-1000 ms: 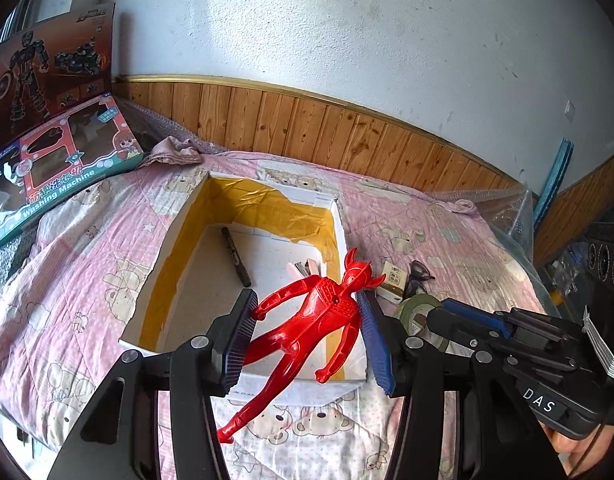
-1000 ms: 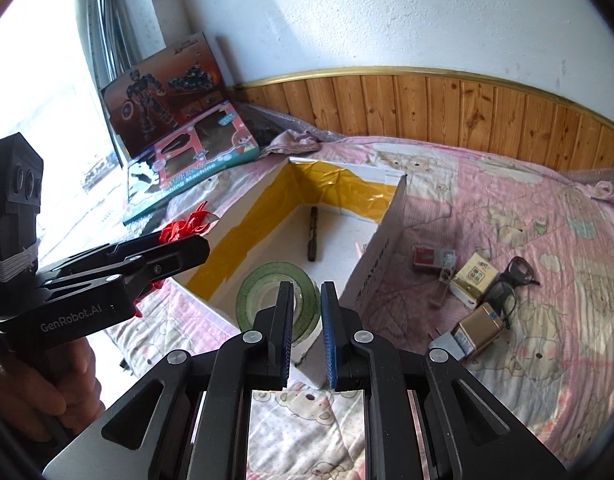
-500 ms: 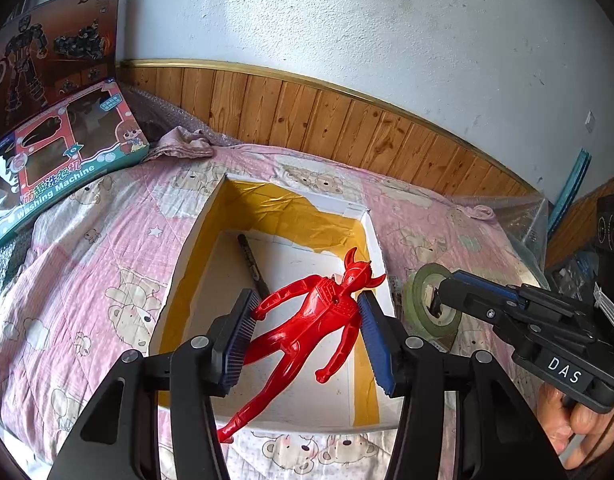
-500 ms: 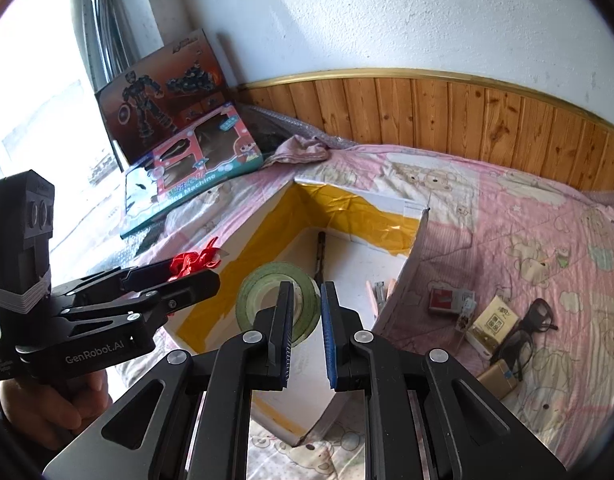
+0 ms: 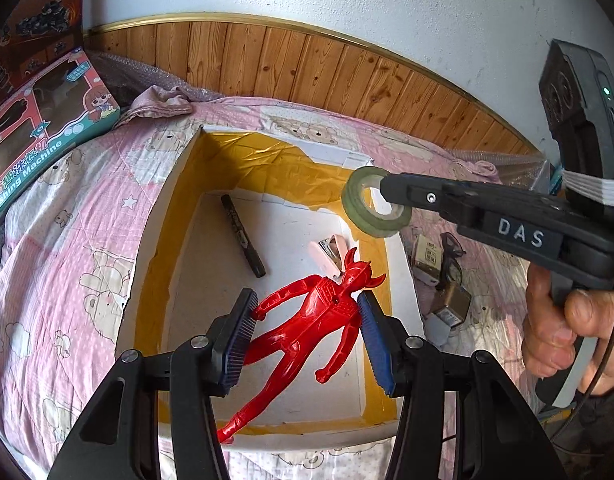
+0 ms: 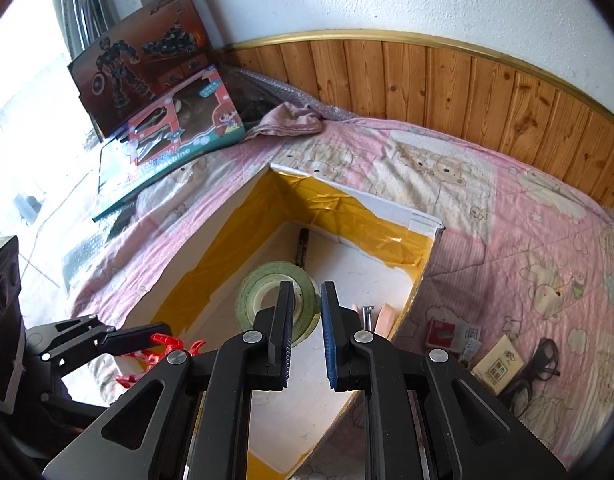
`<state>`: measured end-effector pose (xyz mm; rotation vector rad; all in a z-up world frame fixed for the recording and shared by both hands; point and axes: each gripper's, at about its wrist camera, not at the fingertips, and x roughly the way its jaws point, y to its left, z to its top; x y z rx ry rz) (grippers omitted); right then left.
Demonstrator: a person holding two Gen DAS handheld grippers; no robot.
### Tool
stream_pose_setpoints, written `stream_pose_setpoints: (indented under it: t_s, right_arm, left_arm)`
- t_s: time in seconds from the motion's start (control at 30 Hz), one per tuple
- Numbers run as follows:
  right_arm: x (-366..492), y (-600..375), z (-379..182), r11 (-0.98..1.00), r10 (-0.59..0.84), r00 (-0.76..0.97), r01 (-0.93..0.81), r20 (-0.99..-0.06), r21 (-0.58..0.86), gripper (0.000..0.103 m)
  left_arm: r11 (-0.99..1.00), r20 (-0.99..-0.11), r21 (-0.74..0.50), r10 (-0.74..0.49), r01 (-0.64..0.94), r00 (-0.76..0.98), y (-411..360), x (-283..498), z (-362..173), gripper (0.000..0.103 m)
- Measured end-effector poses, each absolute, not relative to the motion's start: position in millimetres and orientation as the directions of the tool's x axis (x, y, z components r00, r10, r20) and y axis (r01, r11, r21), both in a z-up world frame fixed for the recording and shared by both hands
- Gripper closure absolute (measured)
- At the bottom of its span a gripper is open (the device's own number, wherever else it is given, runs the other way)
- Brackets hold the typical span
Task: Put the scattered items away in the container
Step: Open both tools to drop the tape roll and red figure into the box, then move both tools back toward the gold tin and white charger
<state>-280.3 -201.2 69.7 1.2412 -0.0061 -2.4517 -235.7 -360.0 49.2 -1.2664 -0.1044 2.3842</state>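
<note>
Yellow-taped box [image 5: 179, 216] walls leave you loads of open floor inside. Your left gripper [image 5: 307, 334] pinches the red figure [image 5: 319, 320], your right gripper [image 6: 307, 334] clamps the tape roll [image 6: 263, 284], marked "DAS".

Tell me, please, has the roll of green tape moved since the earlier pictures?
Yes. Held in the right gripper, the roll of green tape has travelled from beside the box's right wall to above the box interior, near its far right corner.

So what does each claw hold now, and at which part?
The left claw grips the red figure across its torso and upper arms. The right claw pinches the green tape roll through its ring wall.
</note>
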Motion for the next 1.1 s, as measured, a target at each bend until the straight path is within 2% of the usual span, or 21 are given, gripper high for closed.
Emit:
stream_pose_setpoints:
  t_s: [0.3,0.4,0.43,0.5,0.77,1.1]
  right_arm:
    - [-327.6,-214.7,38.4,-0.92,-0.321,-0.48,0.363,-0.817,0.148,0.088]
    - [-337.0,-209.7,28.4,-0.929,-0.313,-0.488,0.335,-0.815,0.156,0.079]
    - [-337.5,-206.1,26.7,-0.932,-0.317,-0.491,0.321,-0.811,0.17,0.078]
    - [-335.3,-199.3,25.7,-0.932,-0.332,-0.491,0.305,-0.805,0.198,0.078]
    - [-297.9,-171.7,33.4,-0.914,-0.405,-0.518,0.252,-0.754,0.318,0.078]
    - [-218.6,-162.9,42.1,-0.866,-0.496,-0.542,0.245,-0.678,0.437,0.078]
  left_arm:
    - [-0.916,-0.801,-0.242,0.375,-0.321,-0.467,-359.4,-247.2,34.9,0.05]
    - [-0.919,-0.811,-0.255,0.373,-0.301,-0.451,-361.5,-252.4,28.3,0.047]
    - [-0.922,-0.813,-0.256,0.368,-0.29,-0.451,-362.9,-253.1,27.1,0.043]
    - [-0.924,-0.808,-0.257,0.366,-0.282,-0.461,-365.8,-252.1,27.2,0.043]
    - [-0.924,-0.791,-0.289,0.377,-0.25,-0.481,-377.4,-245.0,32.8,0.043]
    - [-0.92,-0.768,-0.268,0.384,-0.286,-0.513,-364.6,-216.2,51.1,0.043]
